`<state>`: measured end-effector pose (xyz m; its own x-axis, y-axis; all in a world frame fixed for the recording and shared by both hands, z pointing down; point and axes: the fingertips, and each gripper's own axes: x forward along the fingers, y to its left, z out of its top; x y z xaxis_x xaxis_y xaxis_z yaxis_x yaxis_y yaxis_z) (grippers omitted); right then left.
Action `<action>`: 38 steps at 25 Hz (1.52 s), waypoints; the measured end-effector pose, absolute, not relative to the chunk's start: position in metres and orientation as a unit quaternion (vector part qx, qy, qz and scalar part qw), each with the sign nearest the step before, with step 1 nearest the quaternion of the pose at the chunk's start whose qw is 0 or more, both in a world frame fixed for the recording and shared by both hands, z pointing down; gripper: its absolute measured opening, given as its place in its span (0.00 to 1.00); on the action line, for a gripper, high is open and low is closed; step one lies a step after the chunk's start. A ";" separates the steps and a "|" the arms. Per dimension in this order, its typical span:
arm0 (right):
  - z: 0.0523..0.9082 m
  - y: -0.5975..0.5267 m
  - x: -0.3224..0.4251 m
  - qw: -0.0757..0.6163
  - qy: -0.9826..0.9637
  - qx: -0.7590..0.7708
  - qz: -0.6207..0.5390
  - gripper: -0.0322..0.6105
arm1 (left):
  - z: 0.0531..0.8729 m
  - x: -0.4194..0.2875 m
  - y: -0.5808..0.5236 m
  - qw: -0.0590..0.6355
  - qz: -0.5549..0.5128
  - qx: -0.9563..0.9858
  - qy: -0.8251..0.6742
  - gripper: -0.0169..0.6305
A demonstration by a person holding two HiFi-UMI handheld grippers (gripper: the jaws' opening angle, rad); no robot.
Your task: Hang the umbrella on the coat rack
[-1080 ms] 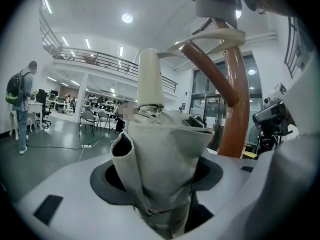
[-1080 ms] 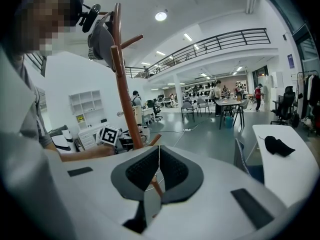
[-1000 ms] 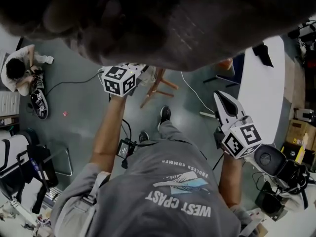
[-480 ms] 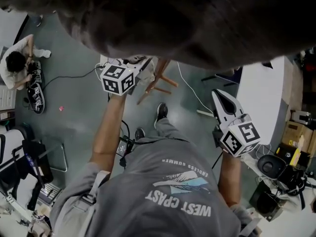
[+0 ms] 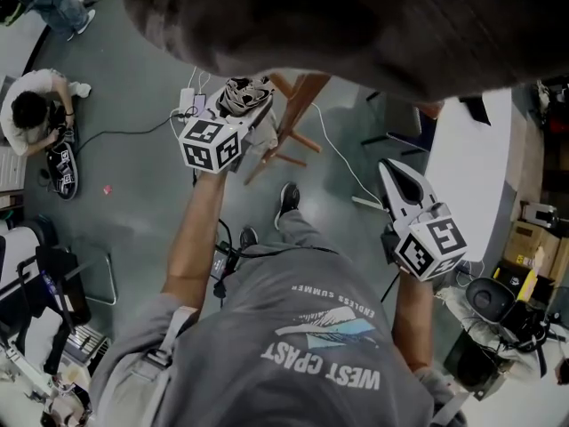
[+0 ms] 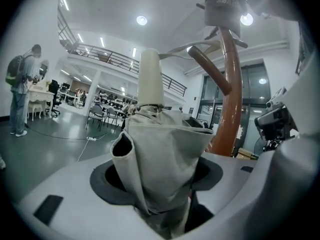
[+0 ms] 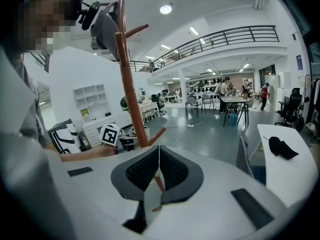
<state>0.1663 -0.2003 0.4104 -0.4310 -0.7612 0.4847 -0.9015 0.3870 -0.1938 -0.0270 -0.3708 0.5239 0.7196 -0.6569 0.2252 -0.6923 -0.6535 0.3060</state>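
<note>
left tongs [image 6: 158, 178] clamped on folded beige umbrella [image 6: 165, 144], white tip sticking up. wooden coat rack [image 6: 231, 104] close behind it at 2 o'clock, umbrella not on any hook yet. right tongs [image 7: 159, 156] closed, nothing in them, rack pole at 11 o'clock in right gripper view.
</note>
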 end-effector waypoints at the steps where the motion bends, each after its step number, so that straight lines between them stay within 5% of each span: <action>1: 0.411 -0.200 0.166 0.161 -0.817 0.509 0.219 0.10 | 0.525 -0.028 -0.370 0.189 0.047 0.908 -0.372 0.48; 38: 0.407 -0.183 0.151 0.157 -0.825 0.498 0.217 0.10 | 0.547 -0.064 -0.330 0.159 0.117 0.901 -0.387 0.48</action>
